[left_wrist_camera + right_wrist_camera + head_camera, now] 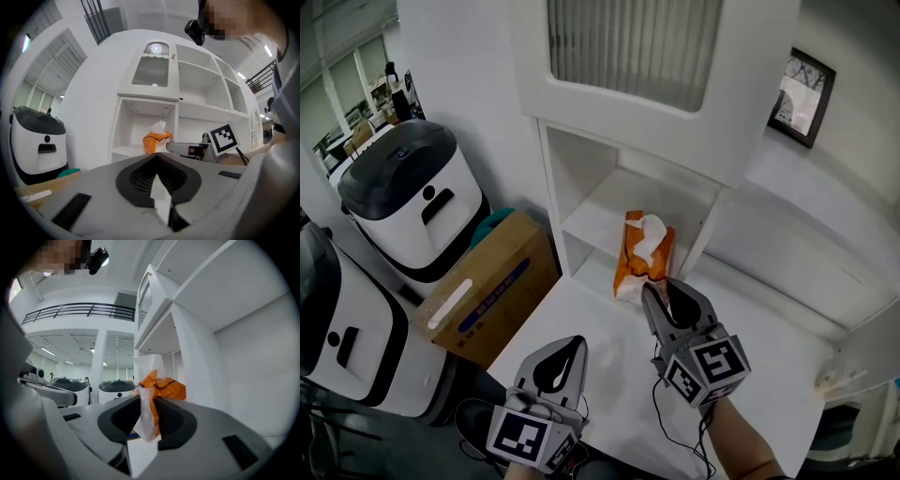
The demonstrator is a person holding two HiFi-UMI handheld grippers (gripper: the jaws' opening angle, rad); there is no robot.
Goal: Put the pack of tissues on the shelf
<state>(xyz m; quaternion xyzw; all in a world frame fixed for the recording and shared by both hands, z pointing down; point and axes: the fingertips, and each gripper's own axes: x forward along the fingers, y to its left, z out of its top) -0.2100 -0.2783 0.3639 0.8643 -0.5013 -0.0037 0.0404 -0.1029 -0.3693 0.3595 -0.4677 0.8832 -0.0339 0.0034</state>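
Observation:
The orange pack of tissues (639, 251) stands on end at the mouth of the white shelf unit's (581, 187) lower open compartment, a white tissue sticking out of its top. My right gripper (662, 286) is just below it, shut on the pack's near plastic end. In the right gripper view the pack's flap (149, 404) sits pinched between the pads. Whether the pack rests on a shelf board I cannot tell. My left gripper (572, 349) hovers shut over the white tabletop (609, 384), lower left of the pack. The left gripper view shows the pack (156, 140) ahead.
Two white machines with dark lids (412, 192) stand at the left, a cardboard box (492, 286) beside them against the shelf unit. A framed picture (804, 94) hangs at upper right. A black cable (673, 422) lies on the tabletop near my right hand.

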